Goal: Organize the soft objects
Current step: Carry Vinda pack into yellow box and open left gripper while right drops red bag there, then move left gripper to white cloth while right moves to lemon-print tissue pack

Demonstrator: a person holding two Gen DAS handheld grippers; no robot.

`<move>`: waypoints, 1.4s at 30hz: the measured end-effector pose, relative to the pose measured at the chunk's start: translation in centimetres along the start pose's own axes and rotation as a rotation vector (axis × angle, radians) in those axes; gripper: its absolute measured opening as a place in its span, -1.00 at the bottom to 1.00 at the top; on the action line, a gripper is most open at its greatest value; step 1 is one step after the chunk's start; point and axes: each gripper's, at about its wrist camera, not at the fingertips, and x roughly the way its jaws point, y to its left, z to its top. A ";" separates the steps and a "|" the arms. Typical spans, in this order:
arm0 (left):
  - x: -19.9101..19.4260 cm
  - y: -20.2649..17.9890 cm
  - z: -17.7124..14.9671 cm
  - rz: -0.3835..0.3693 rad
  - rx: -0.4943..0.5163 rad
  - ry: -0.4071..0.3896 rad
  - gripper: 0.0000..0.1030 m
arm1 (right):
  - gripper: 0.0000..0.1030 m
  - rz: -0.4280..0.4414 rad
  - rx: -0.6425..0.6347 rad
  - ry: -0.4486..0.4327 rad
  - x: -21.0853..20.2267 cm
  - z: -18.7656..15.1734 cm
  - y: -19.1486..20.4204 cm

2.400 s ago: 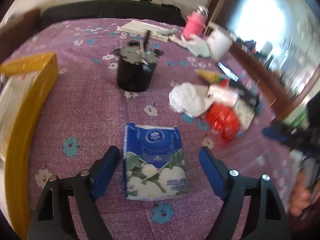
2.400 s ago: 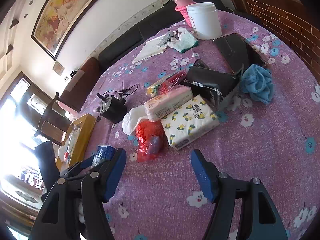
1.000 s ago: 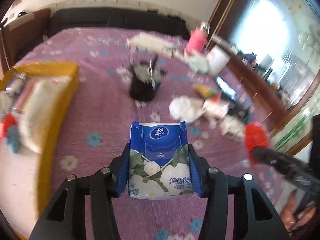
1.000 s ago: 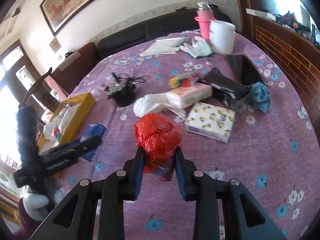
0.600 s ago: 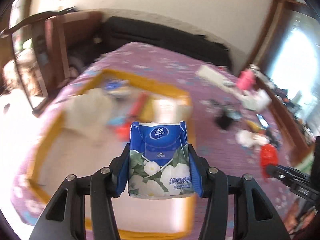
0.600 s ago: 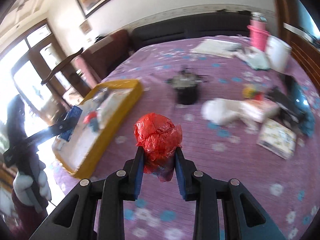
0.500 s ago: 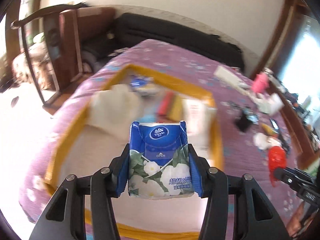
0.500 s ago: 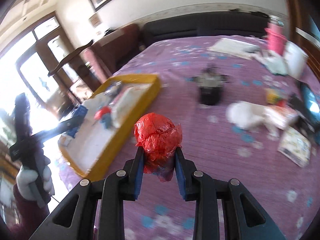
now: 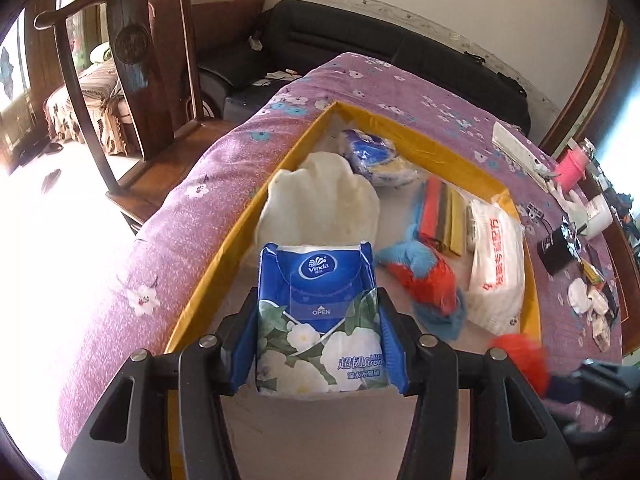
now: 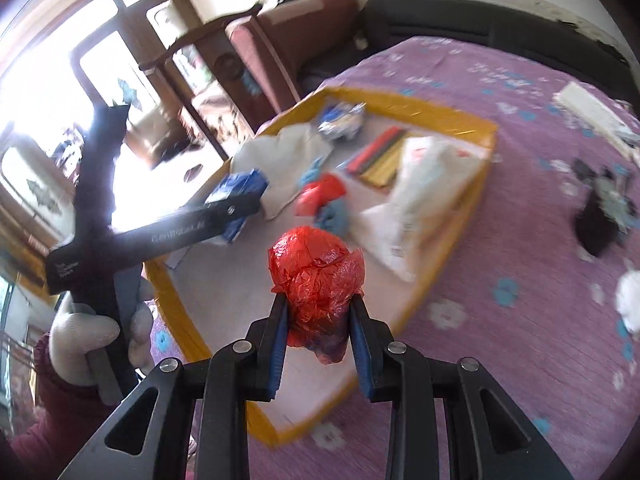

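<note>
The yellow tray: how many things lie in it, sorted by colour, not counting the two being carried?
White: 2, the crumpled cloth and the tissue pack
Blue and white: 1, the packet
Red and blue: 1, the fluffy bundle, though it may be two things
Red, black and yellow: 1, the striped pack
Total: 5 in the yellow tray

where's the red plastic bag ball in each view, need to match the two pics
Left wrist view: the red plastic bag ball is a blurred red patch at lower right, just past the yellow tray's near right corner.
Right wrist view: the ball sits centre frame, pinched in the right tool, above the tray's near end.
Shared landmark: the yellow tray on the purple flowered cloth.
</note>
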 end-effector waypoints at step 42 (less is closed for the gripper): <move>-5.3 -19.1 -7.6 -0.294 0.192 -0.029 0.66 | 0.15 -0.310 0.435 -0.255 -11.2 -5.3 -26.0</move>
